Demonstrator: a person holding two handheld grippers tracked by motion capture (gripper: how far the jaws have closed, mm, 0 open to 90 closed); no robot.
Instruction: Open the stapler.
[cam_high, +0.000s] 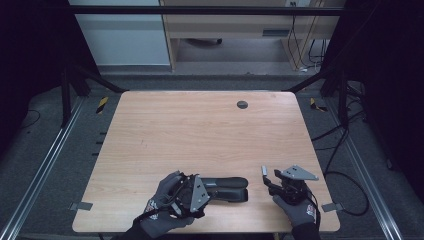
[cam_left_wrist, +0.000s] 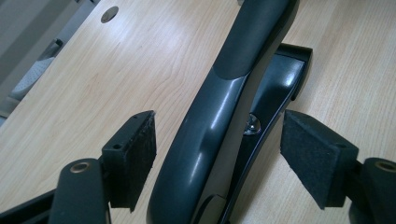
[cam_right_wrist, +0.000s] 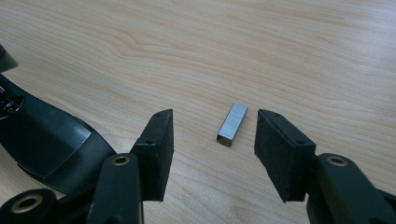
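Gloved hands at the near table (cam_high: 150, 125) edge each carry a claw. L claw (cam_left_wrist: 217, 154) has its jaws wide apart w/ the black stapler (cam_left_wrist: 224, 116) lying between them; pads stand clear of both its sides, no grip. Stapler lies flat on the table near the front edge, its length running across the high view, just right of the L claw (cam_high: 200, 192). R claw (cam_right_wrist: 212, 154) is also wide open, holding nothing; a small strip of staples (cam_right_wrist: 232, 124) lies flat on the wood between its pads, nearer the right pad but touching neither. In the high view the R claw (cam_high: 272, 182) sits just right of the stapler (cam_high: 227, 189), apart from it. Round dark grommet (cam_high: 242, 104) sits near the far edge.
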